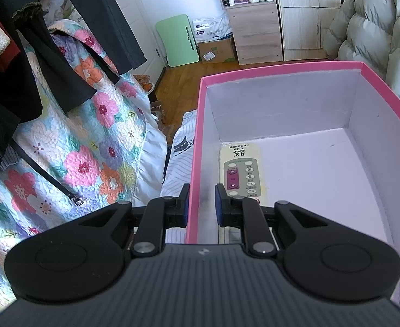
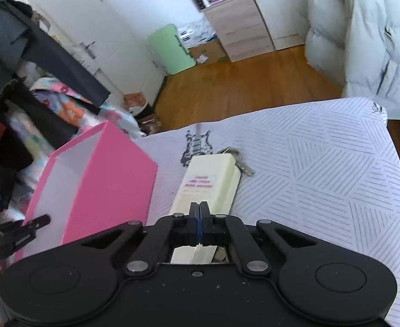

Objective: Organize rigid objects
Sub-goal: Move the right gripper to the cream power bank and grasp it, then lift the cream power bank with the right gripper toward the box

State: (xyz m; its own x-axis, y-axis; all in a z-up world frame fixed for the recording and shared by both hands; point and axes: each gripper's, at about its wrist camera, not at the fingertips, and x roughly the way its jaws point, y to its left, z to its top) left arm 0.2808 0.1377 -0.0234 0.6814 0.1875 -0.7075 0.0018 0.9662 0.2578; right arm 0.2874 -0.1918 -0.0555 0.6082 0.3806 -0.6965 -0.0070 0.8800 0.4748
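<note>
Left gripper (image 1: 201,204) straddles the near wall of the pink box (image 1: 281,69), one pad outside, one inside, clamped on the cardboard and steadying it. Right gripper (image 2: 199,212) has its pads pressed together with nothing between them; it hangs just above the near end of the cream remote (image 2: 210,182), which lies back-up on the patterned bedsheet (image 2: 322,163), beside the box and outside it. Count: two remotes in all, one face-up inside the box (image 1: 240,171) against the left wall, one on the sheet; one metal key (image 2: 243,167) partly under the far end of the outer remote; one box. Judgement: the remote is a light, stiff, smooth plastic slab, likely to slip; best taken across its narrow width near mid-length. The box wall is thin card and will flex
</note>
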